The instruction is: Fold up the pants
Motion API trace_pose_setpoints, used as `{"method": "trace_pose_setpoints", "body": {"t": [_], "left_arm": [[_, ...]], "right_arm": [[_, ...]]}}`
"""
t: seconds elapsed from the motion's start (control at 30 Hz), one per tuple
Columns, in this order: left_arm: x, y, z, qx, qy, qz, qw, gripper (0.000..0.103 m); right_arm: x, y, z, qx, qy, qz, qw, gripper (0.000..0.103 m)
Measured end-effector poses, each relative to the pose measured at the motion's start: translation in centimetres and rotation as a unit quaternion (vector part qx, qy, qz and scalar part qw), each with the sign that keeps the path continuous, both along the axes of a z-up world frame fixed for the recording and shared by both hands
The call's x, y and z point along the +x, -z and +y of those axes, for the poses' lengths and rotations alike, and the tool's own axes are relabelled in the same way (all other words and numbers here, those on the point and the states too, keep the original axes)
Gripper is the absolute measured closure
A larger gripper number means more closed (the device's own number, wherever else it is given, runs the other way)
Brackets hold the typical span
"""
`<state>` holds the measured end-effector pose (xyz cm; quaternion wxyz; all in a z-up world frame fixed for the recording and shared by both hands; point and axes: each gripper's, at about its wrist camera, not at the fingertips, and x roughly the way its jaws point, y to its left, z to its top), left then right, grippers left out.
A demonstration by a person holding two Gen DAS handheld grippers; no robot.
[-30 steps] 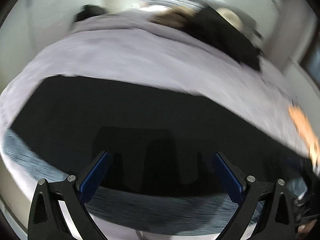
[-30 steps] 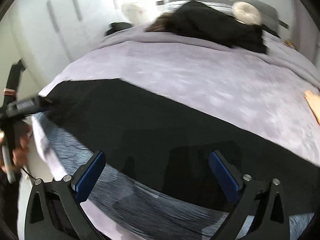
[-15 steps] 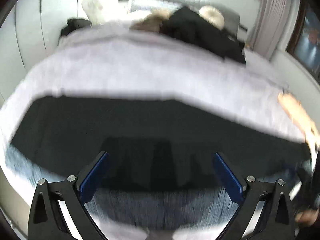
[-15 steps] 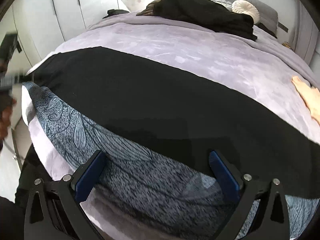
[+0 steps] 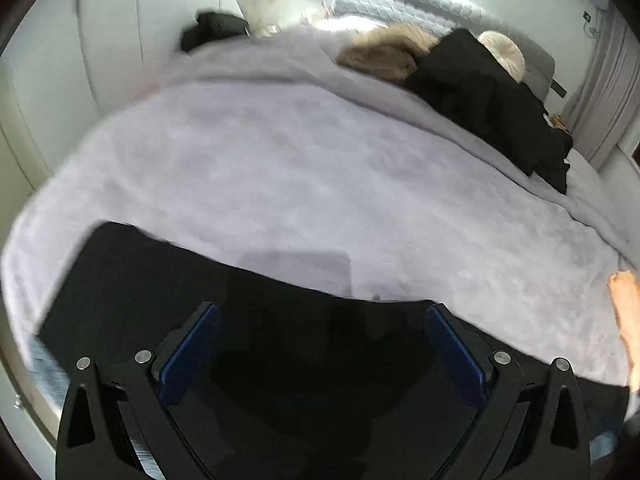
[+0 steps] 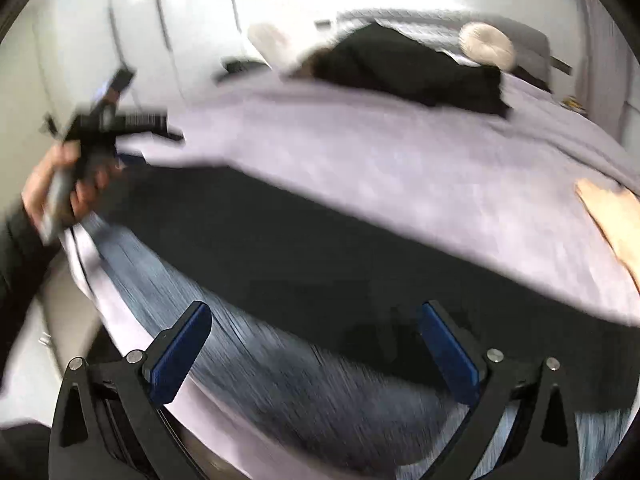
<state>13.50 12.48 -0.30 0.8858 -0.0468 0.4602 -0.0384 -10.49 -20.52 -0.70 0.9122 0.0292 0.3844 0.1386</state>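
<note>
While the black pants (image 5: 168, 280) lie spread flat across the near edge of the bed (image 5: 320, 168), both grippers hang above them with their blue-padded fingers wide apart and nothing between them. In the left wrist view the left gripper (image 5: 320, 344) sits over the dark cloth, whose far edge runs from the near left up across the lilac blanket (image 5: 300, 152) toward the right. In the right wrist view, which is smeared by motion, the pants (image 6: 320, 248) stretch as a long dark band from the left side of the bed to the near right, and the right gripper (image 6: 312, 344) hovers over their near border. Just nearer than that border lies a blue-grey patterned cloth (image 6: 280, 368), hanging over the bed's edge. At the left of that view a hand (image 6: 60, 188) holds the other gripper (image 6: 116, 124) near the left end of the pants. Far across the bed a heap of black clothing (image 5: 492, 96) rests beside a tan garment (image 5: 384, 52) and a round cream cushion (image 5: 504, 54). A pale orange item (image 6: 612, 216) lies on the blanket at the right edge.
</note>
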Motion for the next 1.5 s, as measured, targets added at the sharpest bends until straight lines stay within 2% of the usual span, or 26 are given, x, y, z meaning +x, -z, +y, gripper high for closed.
{"method": "trace_pose_setpoints", "body": {"t": [0.03,0.1,0.17,0.2,0.23,0.33,0.4,0.47,0.5,0.53,0.57,0.7,0.8,0.87,0.93,1.03,1.1,1.13,1.2,1.27,1.3,1.33,1.37,1.4,1.43,1.5], "left_arm": [[-0.1,0.3,1.2,0.022,-0.022,-0.004,0.9995,0.0],[0.3,1.7,3.2,0.034,-0.052,0.017,0.9979,0.0],[0.4,4.8,6.5,0.012,-0.087,0.062,0.9942,0.001],[0.4,6.0,7.3,-0.011,-0.082,0.071,0.994,0.001],[-0.2,6.5,7.4,-0.011,-0.066,0.053,0.9963,0.001],[-1.3,6.8,5.5,0.056,-0.047,0.019,0.9971,0.0],[-1.5,7.1,5.5,0.052,-0.053,0.008,0.9972,0.0],[-1.8,7.1,6.5,0.032,-0.054,0.003,0.998,0.0],[-2.0,6.9,6.5,0.03,-0.053,-0.001,0.9982,0.0],[-2.1,7.0,6.4,0.032,-0.049,-0.008,0.9982,0.0],[-1.7,6.9,6.3,0.034,-0.046,-0.016,0.9982,0.0],[-2.5,6.8,6.2,0.025,-0.043,-0.033,0.9982,0.0],[-2.2,6.9,6.1,0.028,-0.044,-0.033,0.9981,0.0],[-2.3,6.8,6.2,0.027,-0.043,-0.034,0.9981,0.0],[-2.3,6.9,6.1,0.025,-0.043,-0.036,0.9981,0.0],[-2.3,6.9,5.8,0.028,-0.044,-0.034,0.998,0.0],[-2.1,6.9,5.8,0.028,-0.044,-0.029,0.9982,0.0],[-1.9,6.8,5.7,0.03,-0.045,-0.018,0.9984,0.0],[-1.8,5.7,5.3,0.038,-0.052,0.009,0.9979,0.0],[-2.5,4.3,4.9,0.006,-0.04,0.016,0.9991,0.0],[-3.1,3.5,4.5,-0.004,-0.034,0.008,0.9994,0.0],[-3.8,2.8,3.9,-0.011,-0.027,-0.001,0.9996,0.0],[-4.4,2.5,3.3,-0.03,-0.013,0.001,0.9995,0.0],[-4.9,2.6,2.4,-0.058,0.011,0.012,0.9982,0.0],[-5.3,2.9,1.8,-0.073,0.024,0.021,0.9968,0.0],[-6.4,3.7,0.5,-0.089,0.041,0.038,0.9944,0.0]], "right_arm": [[1.8,-0.3,0.7,0.016,-0.025,0.005,1.0,0.0],[6.6,-0.3,2.5,0.049,-0.092,0.028,0.994,0.0],[12.0,0.5,4.5,0.08,-0.138,0.062,0.985,0.0],[15.3,1.4,5.7,0.097,-0.153,0.094,0.979,0.0],[17.1,2.0,6.6,0.105,-0.16,0.113,0.975,0.0],[22.7,4.6,9.4,0.087,-0.169,0.166,0.968,0.0],[24.8,6.4,11.7,0.067,-0.187,0.203,0.959,0.0],[25.1,7.0,13.9,0.029,-0.209,0.199,0.957,0.004],[24.6,6.8,15.3,0.003,-0.234,0.184,0.955,0.016],[24.2,6.6,15.8,0.003,-0.251,0.176,0.952,0.041],[24.1,6.3,16.0,0.01,-0.259,0.175,0.95,0.046],[23.8,6.5,15.2,0.019,-0.277,0.181,0.944,0.059],[25.4,7.6,14.4,0.061,-0.262,0.206,0.941,0.058],[25.4,7.8,14.8,0.064,-0.263,0.207,0.94,0.059],[25.4,7.3,14.7,0.068,-0.258,0.2,0.943,0.07],[26.4,7.5,13.2,0.108,-0.209,0.212,0.949,0.084],[26.1,7.4,13.4,0.109,-0.206,0.205,0.951,0.084],[26.1,7.7,13.7,0.094,-0.199,0.207,0.953,0.084],[26.0,7.3,13.4,0.103,-0.175,0.214,0.956,0.079],[25.1,5.4,12.6,0.067,-0.126,0.17,0.975,0.065],[24.1,4.0,12.0,0.054,-0.103,0.139,0.984,0.05],[22.7,2.7,11.2,0.054,-0.089,0.105,0.989,0.029],[21.2,1.7,10.9,0.056,-0.084,0.075,0.992,0.021],[19.6,1.1,10.9,0.059,-0.093,0.053,0.993,0.017],[18.2,1.3,11.4,0.056,-0.115,0.055,0.99,0.017],[16.2,2.8,12.1,0.065,-0.162,0.096,0.98,0.017]]}}
